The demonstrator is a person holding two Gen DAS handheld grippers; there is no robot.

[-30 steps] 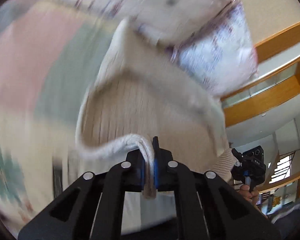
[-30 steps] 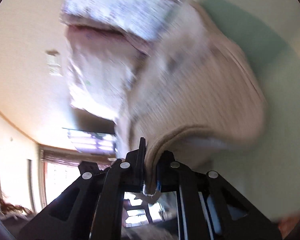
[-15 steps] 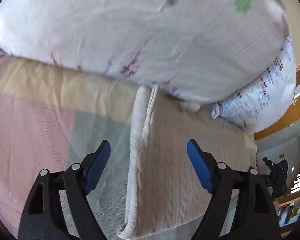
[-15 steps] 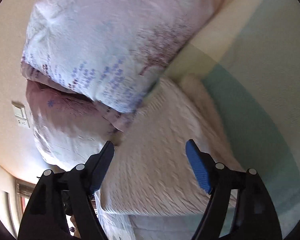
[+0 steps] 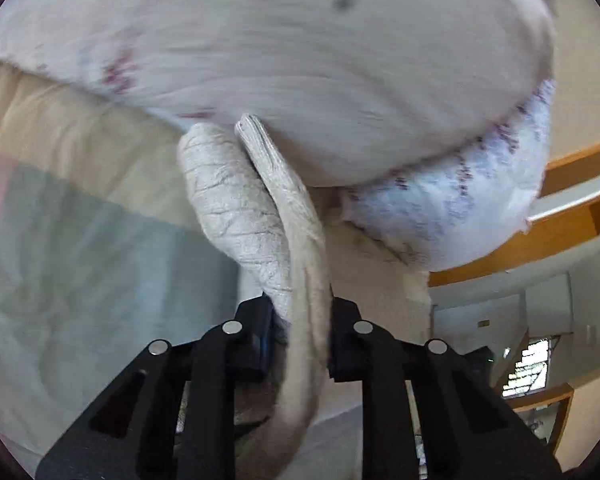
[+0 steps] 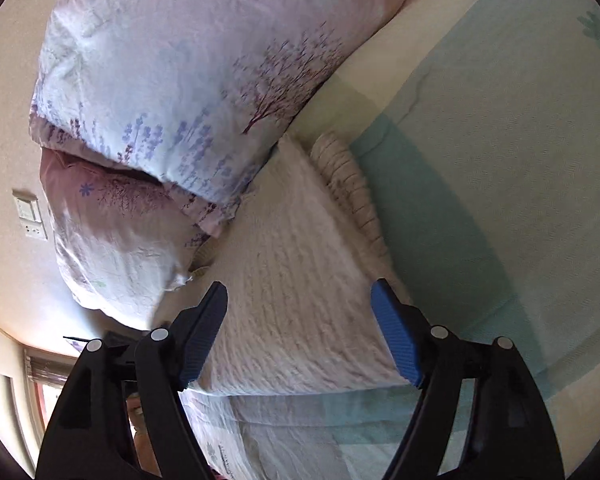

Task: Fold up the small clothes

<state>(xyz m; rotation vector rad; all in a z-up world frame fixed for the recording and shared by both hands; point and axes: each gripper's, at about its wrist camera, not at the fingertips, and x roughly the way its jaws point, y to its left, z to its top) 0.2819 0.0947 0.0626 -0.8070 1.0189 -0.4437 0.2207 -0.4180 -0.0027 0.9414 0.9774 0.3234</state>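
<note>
A cream cable-knit sweater [image 6: 300, 280] lies folded on the bed against the pillows. In the left wrist view its folded edge [image 5: 296, 240] stands up between the fingers, and my left gripper [image 5: 300, 332] is shut on it, lifting that side. My right gripper [image 6: 300, 332] is open, its blue pads on either side of the sweater's near part, just above it. A ribbed cuff or hem [image 6: 348, 176] shows along the sweater's right side.
Two floral pillows [image 6: 188, 80] are stacked at the head of the bed, touching the sweater's far edge. The bedsheet [image 6: 480, 160] has green, cream and pink blocks. A wall switch [image 6: 30, 216] and wooden trim [image 5: 560, 220] lie beyond the bed.
Both grippers let go of the sweater and opened over it half a second ago. Since then the left gripper has shut on the sweater's left edge and raised it; the right stays open.
</note>
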